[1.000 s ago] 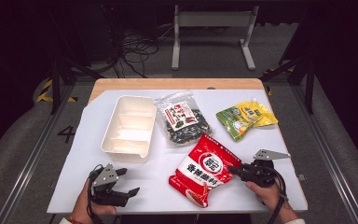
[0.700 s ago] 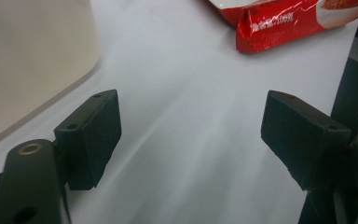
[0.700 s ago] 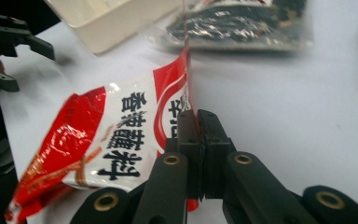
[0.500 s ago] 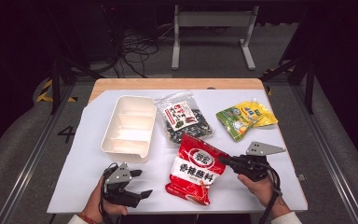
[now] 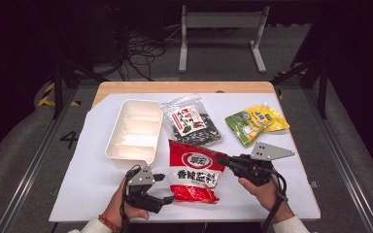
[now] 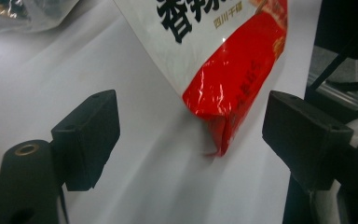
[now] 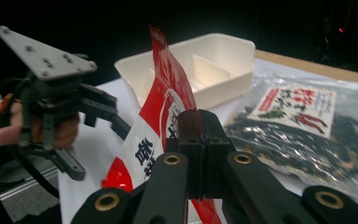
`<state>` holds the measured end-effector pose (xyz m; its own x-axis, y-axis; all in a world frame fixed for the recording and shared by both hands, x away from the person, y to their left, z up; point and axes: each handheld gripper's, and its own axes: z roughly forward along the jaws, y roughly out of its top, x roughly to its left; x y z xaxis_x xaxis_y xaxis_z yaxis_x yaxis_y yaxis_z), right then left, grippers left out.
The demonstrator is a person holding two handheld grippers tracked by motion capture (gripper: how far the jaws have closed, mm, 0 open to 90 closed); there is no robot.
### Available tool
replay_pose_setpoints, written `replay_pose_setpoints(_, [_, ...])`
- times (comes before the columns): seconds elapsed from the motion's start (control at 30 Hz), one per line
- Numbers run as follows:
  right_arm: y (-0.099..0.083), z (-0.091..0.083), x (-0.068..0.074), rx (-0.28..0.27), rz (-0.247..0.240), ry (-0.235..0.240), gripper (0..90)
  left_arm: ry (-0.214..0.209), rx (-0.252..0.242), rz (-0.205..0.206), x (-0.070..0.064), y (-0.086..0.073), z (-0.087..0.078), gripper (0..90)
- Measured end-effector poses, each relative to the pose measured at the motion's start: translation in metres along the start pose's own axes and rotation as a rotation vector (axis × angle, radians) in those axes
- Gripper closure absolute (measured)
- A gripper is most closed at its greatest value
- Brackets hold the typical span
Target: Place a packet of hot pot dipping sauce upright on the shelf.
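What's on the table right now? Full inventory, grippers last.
red packet: 1, red and white, front centre, one edge lifted in the right gripper
tray: 1, white, divided, left of centre
clear bag: 1, clear with dark contents, behind the red packet
yellow pouch: 1, yellow-green, back right
table: 1, white sheet over wood
left gripper: 1, black, front left, jaws open either side of the packet's corner, not touching it
right gripper: 1, black, front right, jaws shut on the packet
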<state>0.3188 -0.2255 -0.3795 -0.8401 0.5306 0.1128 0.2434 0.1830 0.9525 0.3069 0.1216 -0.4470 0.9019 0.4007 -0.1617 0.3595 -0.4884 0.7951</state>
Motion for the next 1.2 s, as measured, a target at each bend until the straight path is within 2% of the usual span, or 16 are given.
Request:
replay_pose_setpoints(0.07, [0.004, -0.001, 0.004, -0.024, -0.003, 0.033, 89.7, -0.010, -0.016, 0.002, 0.000, 0.004, 0.003, 19.8])
replay_pose_setpoints(0.2, [0.008, 0.002, 0.010, -0.031, -0.030, 0.048, 89.8, -0.030, -0.043, -0.004, 0.000, 0.012, 0.008, 19.9])
replay_pose_setpoints(0.27, [0.010, 0.005, 0.012, -0.037, -0.034, 0.058, 89.7, -0.020, -0.054, 0.002, 0.001, 0.016, 0.011, 20.9])
replay_pose_setpoints(0.43, [0.015, 0.013, 0.018, -0.054, -0.032, 0.082, 89.6, -0.033, -0.108, -0.023, 0.003, 0.023, 0.012, 32.5])
replay_pose_setpoints(0.47, [0.016, 0.014, 0.020, -0.058, -0.038, 0.081, 89.6, -0.036, -0.117, -0.023, 0.003, 0.024, 0.012, 39.8])
replay_pose_setpoints(0.5, [0.016, 0.014, 0.020, -0.058, -0.038, 0.081, 89.6, -0.037, -0.118, -0.016, 0.003, 0.025, 0.012, 39.8])
replay_pose_setpoints(0.53, [0.016, 0.014, 0.020, -0.063, -0.035, 0.085, 89.5, -0.041, -0.127, -0.001, 0.004, 0.025, 0.011, 45.9])
replay_pose_setpoints(0.67, [0.014, 0.014, 0.020, -0.065, -0.026, 0.072, 88.8, -0.058, -0.156, -0.010, 0.006, 0.026, 0.010, 81.2])
replay_pose_setpoints(0.7, [0.014, 0.014, 0.019, -0.060, -0.028, 0.058, 85.7, -0.066, -0.168, -0.006, 0.006, 0.027, 0.009, 89.2])
replay_pose_setpoints(0.77, [0.012, 0.014, 0.019, -0.051, -0.019, 0.035, 81.1, -0.070, -0.169, 0.005, 0.005, 0.028, 0.007, 89.7])
replay_pose_setpoints(0.83, [0.010, 0.011, 0.020, -0.032, -0.045, 0.023, 74.5, -0.086, -0.186, 0.005, 0.003, 0.029, 0.004, 89.8])
replay_pose_setpoints(0.9, [0.007, 0.005, 0.021, -0.003, -0.044, -0.009, 48.8, -0.074, -0.188, 0.021, 0.000, 0.030, 0.000, 89.8])
replay_pose_setpoints(0.93, [0.004, 0.001, 0.021, 0.025, -0.032, -0.017, 44.4, -0.079, -0.186, 0.027, -0.001, 0.031, -0.001, 89.9])
replay_pose_setpoints(1.03, [-0.009, -0.013, 0.019, 0.082, -0.018, -0.045, 33.8, -0.078, -0.192, 0.039, -0.003, 0.033, -0.004, 89.9])
replay_pose_setpoints(1.07, [-0.009, -0.013, 0.019, 0.082, -0.018, -0.045, 33.8, -0.078, -0.192, 0.039, -0.003, 0.033, -0.004, 89.9])
replay_pose_setpoints(1.2, [-0.032, -0.033, 0.017, 0.153, 0.033, -0.121, 29.3, -0.051, -0.185, 0.063, -0.006, 0.037, -0.012, 89.9])
